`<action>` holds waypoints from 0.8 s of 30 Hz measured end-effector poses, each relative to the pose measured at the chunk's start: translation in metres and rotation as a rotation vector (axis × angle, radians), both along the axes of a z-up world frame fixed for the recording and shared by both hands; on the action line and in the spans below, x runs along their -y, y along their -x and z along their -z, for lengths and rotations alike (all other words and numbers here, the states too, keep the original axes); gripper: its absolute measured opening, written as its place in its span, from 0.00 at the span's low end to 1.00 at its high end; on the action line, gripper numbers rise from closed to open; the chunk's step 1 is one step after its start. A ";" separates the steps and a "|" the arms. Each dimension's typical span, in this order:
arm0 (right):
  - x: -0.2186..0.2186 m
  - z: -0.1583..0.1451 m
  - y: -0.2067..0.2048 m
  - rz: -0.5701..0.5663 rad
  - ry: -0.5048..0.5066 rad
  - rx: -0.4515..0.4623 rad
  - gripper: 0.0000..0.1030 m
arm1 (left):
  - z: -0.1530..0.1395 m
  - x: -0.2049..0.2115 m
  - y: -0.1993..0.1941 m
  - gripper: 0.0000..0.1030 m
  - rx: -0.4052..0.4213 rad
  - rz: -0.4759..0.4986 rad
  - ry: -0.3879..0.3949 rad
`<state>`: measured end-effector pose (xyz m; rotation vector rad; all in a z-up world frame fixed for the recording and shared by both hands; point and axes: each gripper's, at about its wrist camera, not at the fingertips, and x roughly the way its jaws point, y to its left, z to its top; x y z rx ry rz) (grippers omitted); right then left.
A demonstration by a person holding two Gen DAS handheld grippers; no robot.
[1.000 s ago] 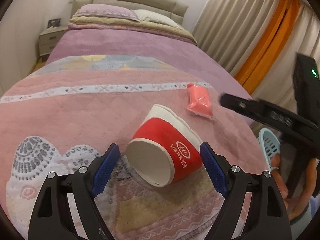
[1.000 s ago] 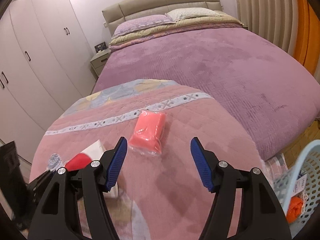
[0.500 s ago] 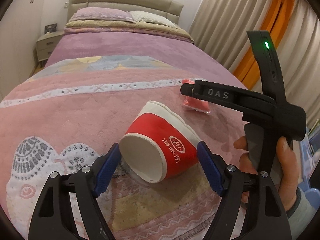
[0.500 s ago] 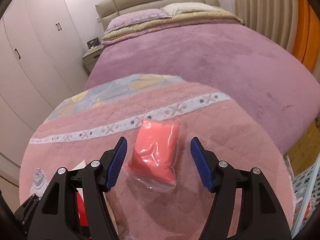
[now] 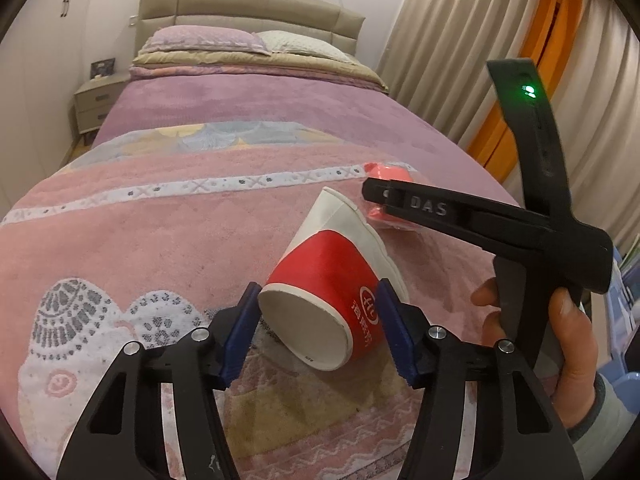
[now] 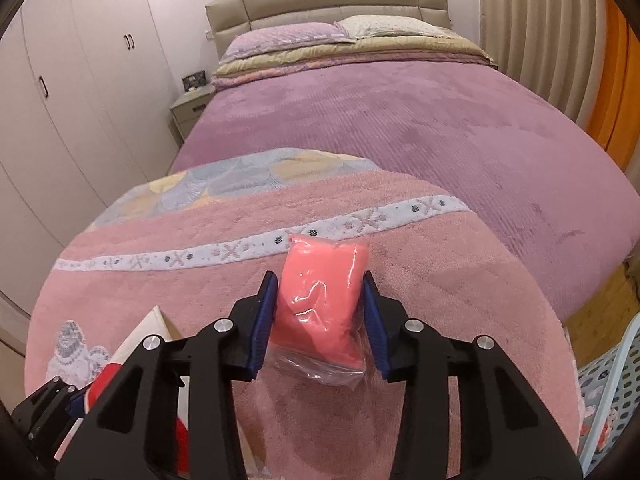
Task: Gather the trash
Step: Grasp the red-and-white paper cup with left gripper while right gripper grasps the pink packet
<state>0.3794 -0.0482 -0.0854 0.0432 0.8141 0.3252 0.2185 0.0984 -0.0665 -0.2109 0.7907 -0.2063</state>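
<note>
My left gripper (image 5: 320, 328) has its jaws clenched on the red-and-white paper cup (image 5: 332, 280), which lies on its side on the pink blanket (image 5: 160, 240) at the foot of the bed (image 6: 400, 120), mouth toward me. My right gripper (image 6: 320, 316) has its jaws pressed against both sides of the pink plastic packet (image 6: 320, 296), at two o'clock from the cup. A blue mesh basket (image 6: 624, 384) sits at four o'clock, beside the bed.
</note>
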 end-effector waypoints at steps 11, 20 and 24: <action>0.037 -0.004 0.044 0.006 -0.058 -0.030 0.37 | -0.008 0.009 0.031 0.50 -0.027 -0.021 -0.009; 0.089 -0.021 0.087 0.060 -0.143 -0.012 0.37 | -0.031 0.035 0.059 0.49 0.029 0.008 0.022; 0.118 -0.037 0.108 0.105 -0.162 0.032 0.37 | -0.055 0.057 0.065 0.49 0.087 0.048 0.016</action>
